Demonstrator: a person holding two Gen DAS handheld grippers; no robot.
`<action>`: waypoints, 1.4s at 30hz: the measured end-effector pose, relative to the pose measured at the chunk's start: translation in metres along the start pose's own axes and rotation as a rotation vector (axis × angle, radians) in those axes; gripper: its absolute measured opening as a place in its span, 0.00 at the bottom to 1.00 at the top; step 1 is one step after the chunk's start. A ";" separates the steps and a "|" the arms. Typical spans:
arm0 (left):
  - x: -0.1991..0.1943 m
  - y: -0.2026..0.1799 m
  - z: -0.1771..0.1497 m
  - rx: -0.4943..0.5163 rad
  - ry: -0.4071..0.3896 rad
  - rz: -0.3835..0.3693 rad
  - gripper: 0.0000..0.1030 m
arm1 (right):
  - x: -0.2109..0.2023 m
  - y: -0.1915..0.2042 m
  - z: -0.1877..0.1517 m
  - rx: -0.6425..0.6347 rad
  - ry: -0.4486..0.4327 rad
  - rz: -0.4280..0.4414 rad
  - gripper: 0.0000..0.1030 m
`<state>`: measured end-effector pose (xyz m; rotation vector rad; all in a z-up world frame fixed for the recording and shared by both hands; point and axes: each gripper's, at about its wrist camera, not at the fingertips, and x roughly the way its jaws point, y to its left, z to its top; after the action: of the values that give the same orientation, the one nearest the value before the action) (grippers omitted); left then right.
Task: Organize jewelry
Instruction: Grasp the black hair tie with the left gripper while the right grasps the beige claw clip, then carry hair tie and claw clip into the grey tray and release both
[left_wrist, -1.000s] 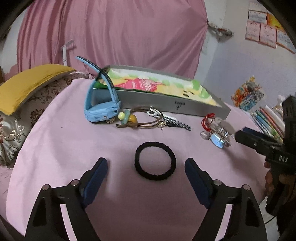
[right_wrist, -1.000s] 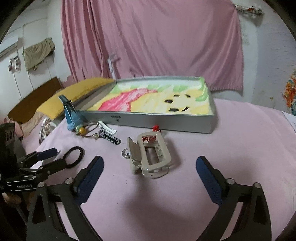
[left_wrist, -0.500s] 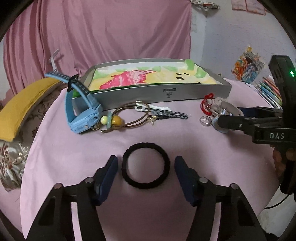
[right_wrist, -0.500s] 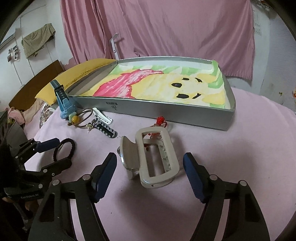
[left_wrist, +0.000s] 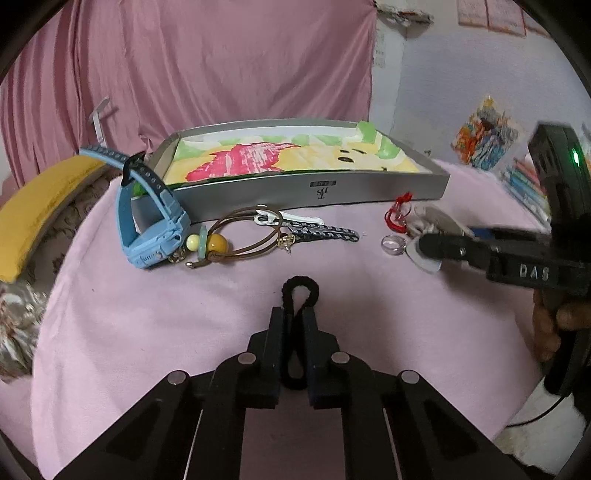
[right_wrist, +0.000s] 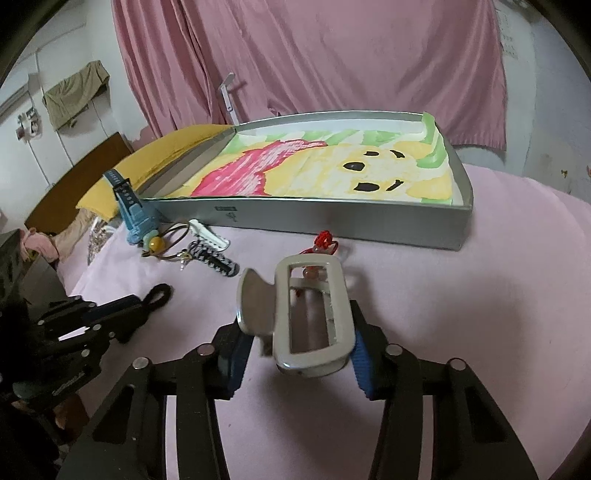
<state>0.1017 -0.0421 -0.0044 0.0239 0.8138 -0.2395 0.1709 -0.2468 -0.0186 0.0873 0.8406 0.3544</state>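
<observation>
left gripper (left_wrist: 294, 325): my jaws are clamped on the black hair tie (left_wrist: 298, 291), pinched flat; its free loop sticks out toward 12 o'clock, long axis running straight along my fingers.
right gripper (right_wrist: 295, 350): my pads press both flanks of the beige claw clip (right_wrist: 310, 314); its long axis runs 6 to 12 o'clock and its grey wing leans toward 10. whether it has left the cloth i cannot tell.
pink cloth (right_wrist: 480, 295): covers the table under both loads.
middle ground: red cord charm (right_wrist: 325, 240) just past the clip at 12 o'clock; from the left view, brown cord with beads (left_wrist: 221, 243), white clip (left_wrist: 288, 219), braided strip (left_wrist: 325, 233) and blue watch (left_wrist: 147, 221) lie between 10 and 12.
tray (right_wrist: 332, 218): grey-walled, cartoon liner, beyond everything at 12 o'clock, long side across my line.
judgement: both loads go forward over the near wall; the right one sits nearer the tray, the left has the cord pile in its path.
</observation>
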 end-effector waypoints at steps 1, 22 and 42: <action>-0.002 0.002 -0.001 -0.014 -0.006 -0.019 0.05 | -0.003 0.000 -0.003 0.010 -0.008 0.014 0.41; -0.055 0.008 0.105 -0.013 -0.538 0.029 0.05 | -0.068 0.023 0.069 -0.089 -0.457 0.017 0.41; 0.060 0.057 0.213 -0.146 -0.379 0.131 0.05 | 0.048 0.018 0.199 -0.078 -0.438 -0.087 0.41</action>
<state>0.3062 -0.0229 0.0951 -0.1030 0.4483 -0.0563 0.3436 -0.2010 0.0837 0.0525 0.3955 0.2723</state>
